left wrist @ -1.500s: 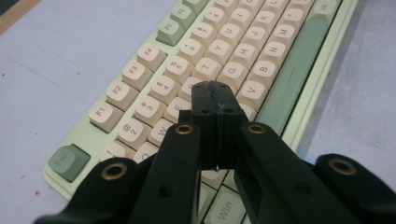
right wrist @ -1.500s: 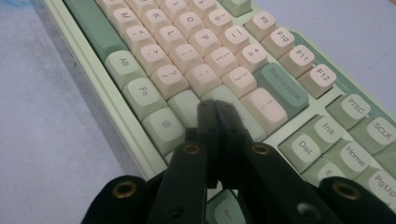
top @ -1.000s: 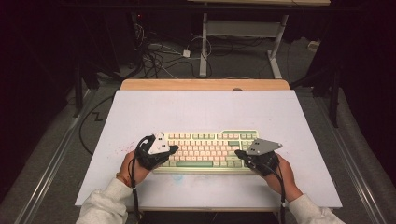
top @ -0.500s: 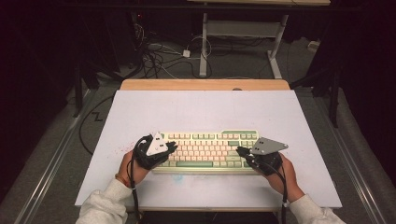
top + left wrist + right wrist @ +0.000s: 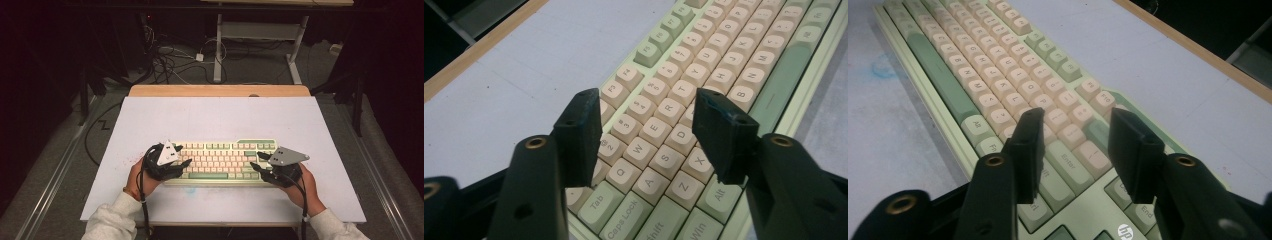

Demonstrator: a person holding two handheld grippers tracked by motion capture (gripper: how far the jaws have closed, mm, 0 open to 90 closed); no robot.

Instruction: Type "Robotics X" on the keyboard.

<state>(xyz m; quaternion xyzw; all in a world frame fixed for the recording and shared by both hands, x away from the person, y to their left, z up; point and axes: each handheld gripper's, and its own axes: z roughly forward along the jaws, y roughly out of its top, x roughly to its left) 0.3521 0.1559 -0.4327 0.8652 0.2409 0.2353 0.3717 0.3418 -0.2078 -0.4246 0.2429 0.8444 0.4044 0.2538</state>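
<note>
Cream and sage-green keycaps, rounded and matte, cover the keyboard (image 5: 222, 162) lying near my edge of the white table (image 5: 220, 115). My left gripper (image 5: 646, 132) and right gripper (image 5: 1075, 137) have just been opening, jaws apart above its ends, seemingly not touching the keys.

Keyboard (image 5: 222, 162): plastic, matt; cream and sage-green keycaps smooth, slight soft sheen in left gripper view; pale green case smooth. Left hand-held gripper (image 5: 646, 130): black plastic, matt, pad faces slightly scuffed; brass-coloured metal insert rings at jaw bases. Right hand-held gripper (image 5: 1075, 145): same matt black plastic, same brass rings; grey flat plate on top, dull finish. Counter (image 5: 210, 117): pale sheet, matt, faint coloured smudges; far edge wood, light, smooth. Sleeves (image 5: 107, 220): white cloth, soft knit.
</note>
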